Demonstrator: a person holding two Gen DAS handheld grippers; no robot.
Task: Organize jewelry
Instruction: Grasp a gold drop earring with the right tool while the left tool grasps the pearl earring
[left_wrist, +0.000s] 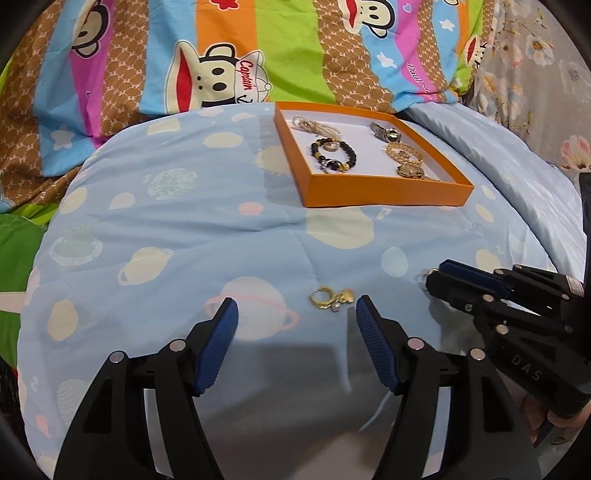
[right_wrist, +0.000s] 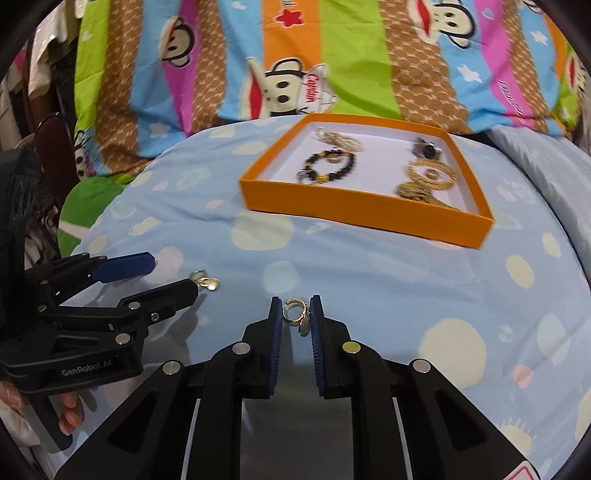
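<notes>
Two gold hoop earrings are seen: one (right_wrist: 297, 316) is clamped by the right hand-held gripper (right_wrist: 295, 314); the other (left_wrist: 330, 298) lies on quilted bedding (left_wrist: 166, 229) before the wide-open left hand-held gripper (left_wrist: 296, 314).

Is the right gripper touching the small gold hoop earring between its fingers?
Touching. The right wrist view shows the right gripper pads pinching the small gold hoop earring.

One orange tray (left_wrist: 384, 192); two loose gold earrings (left_wrist: 330, 297); two hand-held grippers (left_wrist: 295, 314).
</notes>
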